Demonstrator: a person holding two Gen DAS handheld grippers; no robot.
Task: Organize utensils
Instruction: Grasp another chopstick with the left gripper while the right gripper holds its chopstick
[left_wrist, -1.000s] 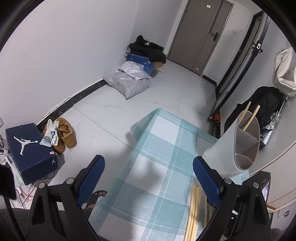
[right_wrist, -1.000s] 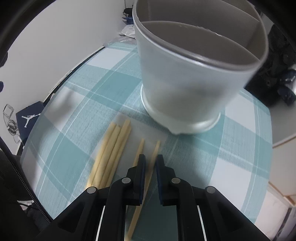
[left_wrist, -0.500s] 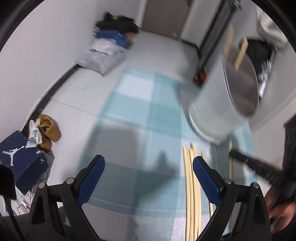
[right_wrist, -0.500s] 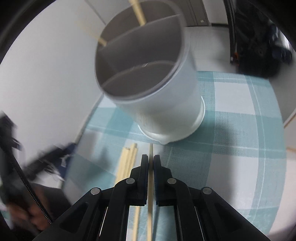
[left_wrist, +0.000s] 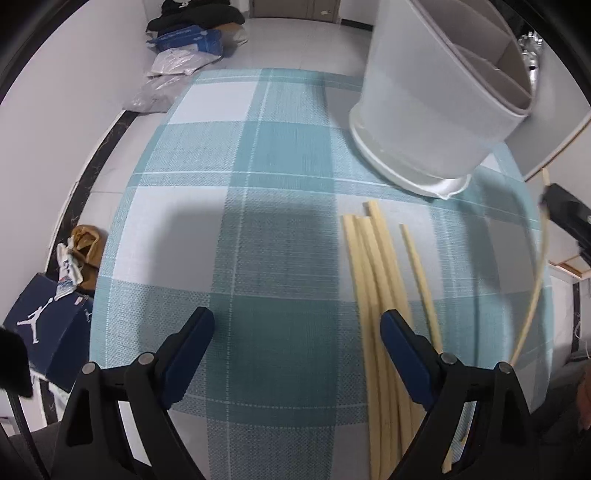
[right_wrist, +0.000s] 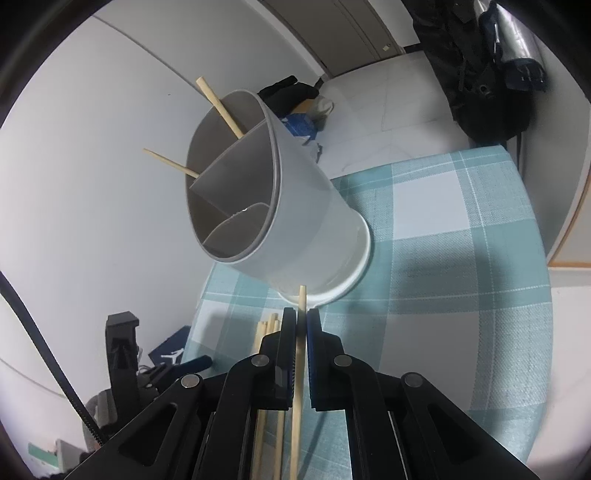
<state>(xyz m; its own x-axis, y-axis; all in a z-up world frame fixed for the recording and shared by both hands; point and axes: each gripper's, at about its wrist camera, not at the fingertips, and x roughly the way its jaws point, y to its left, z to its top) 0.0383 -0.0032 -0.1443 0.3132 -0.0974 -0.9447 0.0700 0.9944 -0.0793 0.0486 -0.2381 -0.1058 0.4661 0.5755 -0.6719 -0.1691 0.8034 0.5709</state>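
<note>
A grey-white divided utensil holder stands at the far right of the table. Two chopsticks lean in its far compartment. A bundle of pale chopsticks lies in front of it, with a single one beside the bundle. My right gripper is shut on one chopstick, held above the table and pointing at the holder's base. My left gripper points down over the cloth. Its jaws are closing, with the bundle's left edge under its right finger and no pad pressing on anything.
A teal plaid cloth covers the small table, whose edges drop to a white tiled floor. On the floor at the left are a navy shoe box and tan shoes; bags and a blue box lie further back. A black bag hangs at the right.
My right gripper closed on one chopstick and lifted it off the table. My left gripper tipped downward and came in over the cloth, close to the bundle.
</note>
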